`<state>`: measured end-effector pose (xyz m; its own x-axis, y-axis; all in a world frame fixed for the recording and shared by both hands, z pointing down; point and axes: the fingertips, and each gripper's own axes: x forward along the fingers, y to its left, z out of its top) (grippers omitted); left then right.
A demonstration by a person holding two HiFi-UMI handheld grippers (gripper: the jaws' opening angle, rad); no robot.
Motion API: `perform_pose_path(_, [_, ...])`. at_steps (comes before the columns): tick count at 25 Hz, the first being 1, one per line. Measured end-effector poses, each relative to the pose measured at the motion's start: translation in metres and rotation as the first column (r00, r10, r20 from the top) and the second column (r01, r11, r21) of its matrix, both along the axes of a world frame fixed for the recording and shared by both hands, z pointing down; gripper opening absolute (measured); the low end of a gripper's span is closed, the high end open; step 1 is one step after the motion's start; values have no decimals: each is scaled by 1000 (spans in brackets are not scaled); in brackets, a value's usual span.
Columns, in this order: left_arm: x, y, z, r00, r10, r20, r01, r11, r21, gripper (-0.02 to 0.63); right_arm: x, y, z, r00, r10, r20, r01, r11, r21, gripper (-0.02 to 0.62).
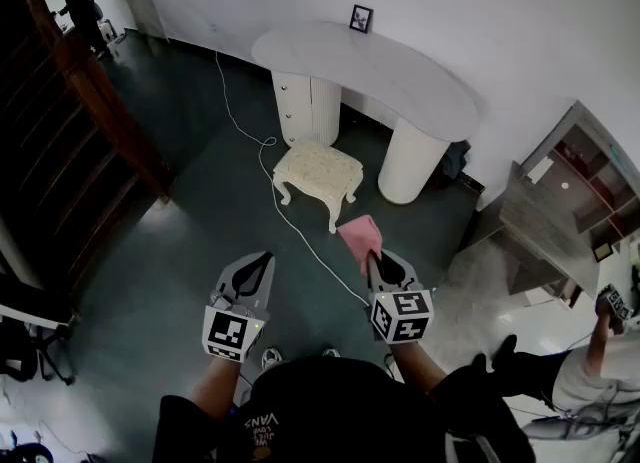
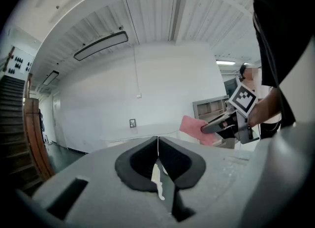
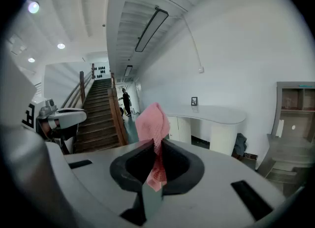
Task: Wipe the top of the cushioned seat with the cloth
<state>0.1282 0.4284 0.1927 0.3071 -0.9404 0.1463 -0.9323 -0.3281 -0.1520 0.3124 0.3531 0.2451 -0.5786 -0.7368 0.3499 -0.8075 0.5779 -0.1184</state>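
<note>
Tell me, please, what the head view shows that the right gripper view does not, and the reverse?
Only the head view shows the cushioned seat on the dark floor ahead, with a white cable trailing past it. Only the right gripper view shows the long ceiling lamp and round ceiling spotlights. Both show the pink cloth pinched in the shut right gripper, the curved white table and the small picture frame on it.

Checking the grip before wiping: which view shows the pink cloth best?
The right gripper view: the pink cloth stands close up, clamped in the jaws of the right gripper. The head view shows it small, beyond that gripper; the left gripper view shows it from the side.
</note>
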Motion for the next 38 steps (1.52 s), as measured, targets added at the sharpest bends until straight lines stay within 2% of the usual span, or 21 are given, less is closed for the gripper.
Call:
perform_pose_path(8, [8,-8,-1,999,14,32,-16,999,42,20,2,-10,0,1000,-17,7,16,1000,7,32])
perform_pose_path(12, [8,-9,1,1000,-8,15,8,1000,26,19,0,-12,0,999,-43,30,43,999,9,36])
perform_pose_path(19, [-3,-13,11,1000,-25,-14,25,1000,-1,20,-8,-19,3,999,-46,18,46,999,4,37])
perform_pose_path(26, [-46,-44,23,999,30,-30,-30,1000,3,20,-42,-43,11,1000,18,1,-18,1000,-3,37])
perform_pose_path(29, [-78,-61,27,997,60,-43,-61,998,-30,20,-68,-56,11,998,67,-3,-67,998,-8,37])
perform_pose_path(32, [-108,-82,22,993,115,-23,-115,993,-13,20,-92,-68,7,993,121,1,-121,993,-7,37])
perform_pose_path(38, [-167,-119,20,982,186,-32,-187,982,-17,20,-144,-87,5,976,218,19,-218,976,-11,37])
